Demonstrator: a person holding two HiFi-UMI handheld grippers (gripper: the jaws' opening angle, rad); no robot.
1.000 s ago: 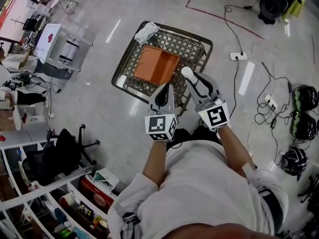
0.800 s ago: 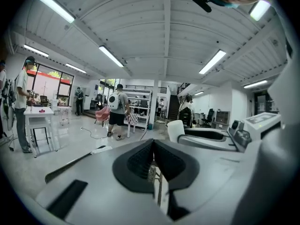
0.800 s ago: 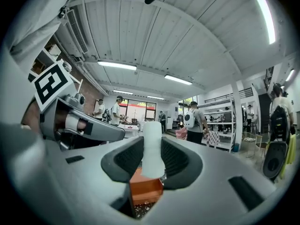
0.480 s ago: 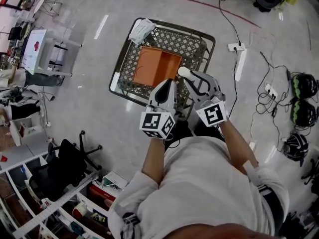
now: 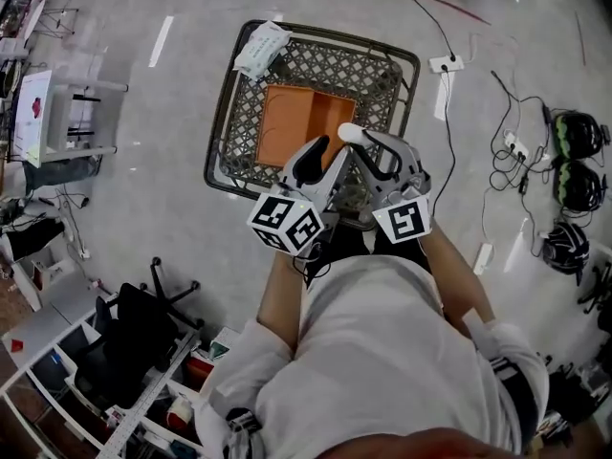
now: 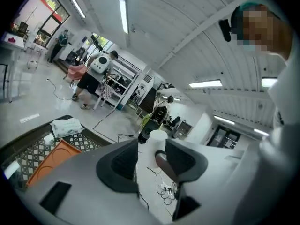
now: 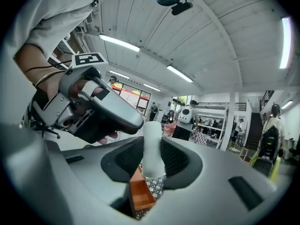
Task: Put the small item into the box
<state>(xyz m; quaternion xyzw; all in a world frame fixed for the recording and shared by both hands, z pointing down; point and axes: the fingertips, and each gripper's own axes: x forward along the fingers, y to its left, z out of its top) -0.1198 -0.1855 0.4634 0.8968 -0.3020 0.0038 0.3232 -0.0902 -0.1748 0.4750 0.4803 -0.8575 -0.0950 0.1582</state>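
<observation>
The orange box [image 5: 299, 122] lies open in a metal mesh basket [image 5: 226, 98] on the floor. My right gripper [image 5: 361, 149] hangs over the basket's near right part, shut on the small white cylinder [image 5: 348, 134]; in the right gripper view the cylinder [image 7: 152, 144] stands upright between the pads, with the box [image 7: 141, 192] below. My left gripper [image 5: 318, 157] is beside it on the left, jaws opening with nothing between the pads. In the left gripper view the cylinder [image 6: 156, 137] shows just beyond the gap of the left gripper [image 6: 151, 162], with the box [image 6: 49, 162] lower left.
A white plastic packet [image 5: 259, 48] lies at the basket's far left corner. A power strip [image 5: 447, 63] and cables run on the floor to the right, with helmets [image 5: 574, 161] beyond. An office chair [image 5: 143, 318] and shelves [image 5: 115, 419] stand at lower left.
The left gripper's jaws have come apart and its marker cube has tilted. Both grippers stay over the basket's near edge, the right one still holding the white cylinder.
</observation>
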